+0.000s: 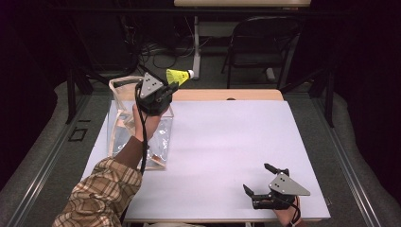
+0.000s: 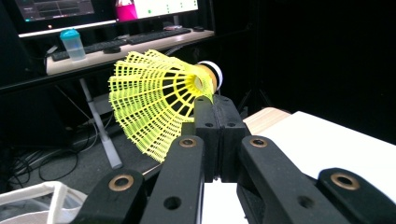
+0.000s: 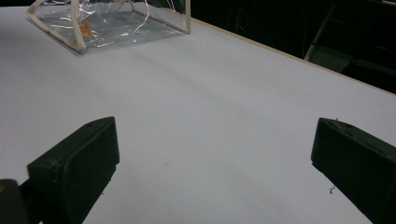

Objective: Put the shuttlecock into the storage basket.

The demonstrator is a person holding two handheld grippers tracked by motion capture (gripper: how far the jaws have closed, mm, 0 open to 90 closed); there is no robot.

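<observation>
A yellow mesh shuttlecock (image 1: 178,75) with a white cork tip hangs in the air over the table's back left edge. My left gripper (image 1: 172,87) is shut on the rim of its skirt. The left gripper view shows the shuttlecock (image 2: 154,98) pinched between the closed jaws of that gripper (image 2: 217,109). Below the hand stands a clear plastic bag (image 1: 161,137) with cream trim, its mouth open. My right gripper (image 1: 257,178) rests low near the table's front right corner, open with nothing between its jaws. In the right gripper view the bag (image 3: 107,23) lies far across the white table top (image 3: 210,93).
A folding chair (image 1: 257,42) and cables sit on the floor behind the table. A wooden strip (image 1: 227,94) runs along the table's far edge. The left gripper view shows a desk with a keyboard and a blue-capped bottle (image 2: 72,44).
</observation>
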